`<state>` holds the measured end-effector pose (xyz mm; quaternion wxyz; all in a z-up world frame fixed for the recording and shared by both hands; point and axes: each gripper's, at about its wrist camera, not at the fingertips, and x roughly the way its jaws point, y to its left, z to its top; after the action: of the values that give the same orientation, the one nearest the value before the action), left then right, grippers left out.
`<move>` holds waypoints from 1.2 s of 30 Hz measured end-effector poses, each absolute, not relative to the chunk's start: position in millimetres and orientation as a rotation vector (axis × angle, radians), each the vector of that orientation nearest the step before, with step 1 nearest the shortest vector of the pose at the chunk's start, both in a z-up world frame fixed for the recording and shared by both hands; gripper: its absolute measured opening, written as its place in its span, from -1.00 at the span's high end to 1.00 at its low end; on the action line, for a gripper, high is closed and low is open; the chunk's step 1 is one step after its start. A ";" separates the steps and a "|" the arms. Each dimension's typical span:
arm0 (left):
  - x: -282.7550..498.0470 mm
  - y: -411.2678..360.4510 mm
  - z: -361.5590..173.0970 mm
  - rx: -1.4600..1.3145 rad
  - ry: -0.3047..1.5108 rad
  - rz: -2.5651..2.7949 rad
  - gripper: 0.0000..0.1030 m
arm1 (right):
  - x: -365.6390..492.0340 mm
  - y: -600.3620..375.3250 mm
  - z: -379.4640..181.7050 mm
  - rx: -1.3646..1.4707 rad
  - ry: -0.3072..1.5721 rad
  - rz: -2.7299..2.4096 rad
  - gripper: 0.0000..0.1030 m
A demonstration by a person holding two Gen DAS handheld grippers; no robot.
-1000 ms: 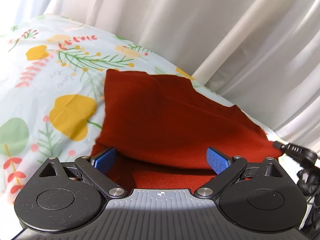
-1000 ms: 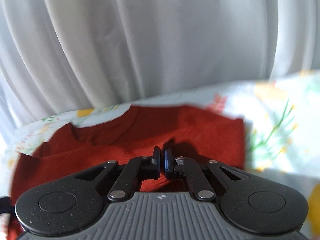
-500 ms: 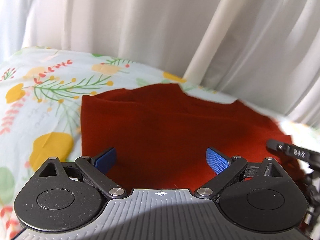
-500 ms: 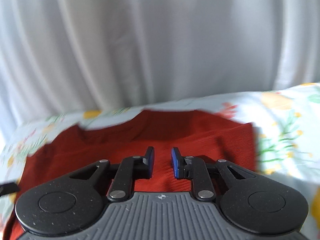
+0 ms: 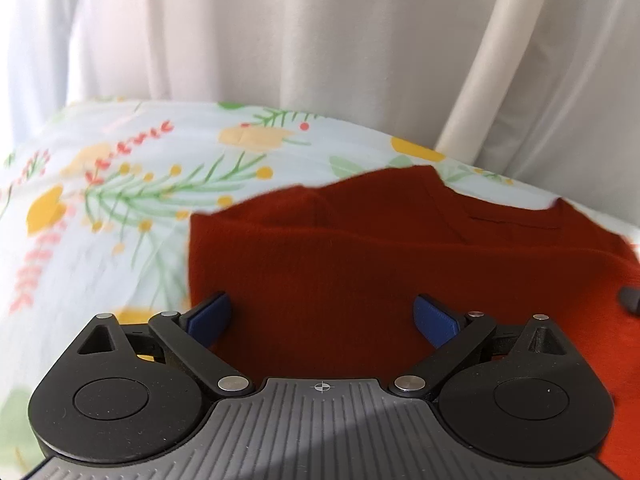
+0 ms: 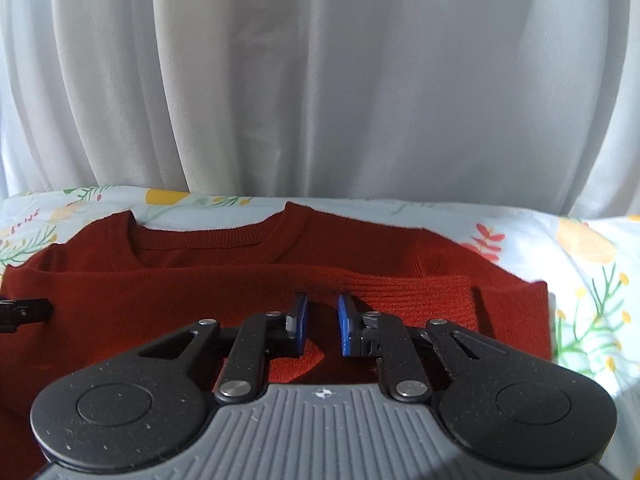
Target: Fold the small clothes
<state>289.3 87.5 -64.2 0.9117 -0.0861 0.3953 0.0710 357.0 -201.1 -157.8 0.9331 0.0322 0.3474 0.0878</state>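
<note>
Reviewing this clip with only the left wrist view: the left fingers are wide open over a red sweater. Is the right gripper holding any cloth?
Observer: No. The right gripper is open by a narrow gap, with nothing between its fingers.
Operator: Which edge lies in front of it?
Observer: The ribbed hem of the red sweater, folded up to lie just below the collar.

No readable text, label, brand or number shows in either view. The only sign is a small crosshair mark on the left gripper [image 5: 322, 318] body and the right gripper [image 6: 322, 320] body.
</note>
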 end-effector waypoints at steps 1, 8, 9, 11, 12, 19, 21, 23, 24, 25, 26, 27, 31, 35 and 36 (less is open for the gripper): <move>278.7 86.5 -61.0 -0.199 0.811 0.119 -0.95 | 348.0 -206.0 -155.2 0.092 0.721 0.193 0.73; 251.3 70.3 -67.8 -0.118 0.799 0.071 -0.97 | 296.1 -224.0 -158.3 0.099 0.732 0.194 0.73; 253.7 67.8 -68.2 -0.107 0.806 0.070 -0.99 | 296.5 -223.2 -157.8 0.098 0.734 0.189 0.73; 255.4 64.8 -69.5 -0.083 0.814 0.069 -1.00 | 297.4 -218.8 -157.9 0.068 0.731 0.180 0.73; 254.8 64.1 -69.8 -0.074 0.815 0.068 -1.00 | 297.6 -215.7 -158.9 0.037 0.723 0.179 0.73; 231.4 60.3 -57.8 -0.023 0.897 0.047 -1.00 | 271.6 -225.2 -151.1 0.077 0.797 0.256 0.61; 205.3 59.7 -46.8 -0.028 0.884 0.038 -1.00 | 240.7 -233.4 -149.1 0.114 0.862 0.345 0.59; 169.1 64.9 -37.9 -0.099 0.869 -0.003 -1.00 | 197.2 -245.2 -150.3 0.157 0.904 0.430 0.55; 148.2 68.5 -34.5 -0.142 0.864 -0.018 -1.00 | 172.7 -252.1 -149.5 0.153 0.916 0.453 0.52; 127.9 72.4 -32.6 -0.181 0.863 -0.026 -1.00 | 148.2 -261.2 -148.4 0.152 0.931 0.458 0.52; 108.5 75.6 -32.0 -0.210 0.872 -0.032 -1.00 | 126.6 -271.2 -147.1 0.161 0.945 0.449 0.52; 90.9 78.1 -32.4 -0.227 0.889 -0.031 -1.00 | 105.8 -282.8 -146.0 0.183 0.967 0.440 0.51; 37.6 84.5 -37.6 -0.225 0.969 0.016 -1.00 | 49.5 -321.3 -136.8 0.206 1.077 0.343 0.31; 13.4 99.1 -40.9 -0.276 0.993 0.069 -0.99 | 34.7 -345.2 -120.2 0.092 1.087 0.176 0.25; 10.1 103.5 -42.3 -0.302 0.999 0.081 -0.99 | 34.5 -352.3 -117.6 0.109 1.077 0.145 0.25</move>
<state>10.1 103.5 -42.3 0.8662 -0.1442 0.4769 0.0386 34.5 -352.3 -117.6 0.8545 0.0516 0.5123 0.0688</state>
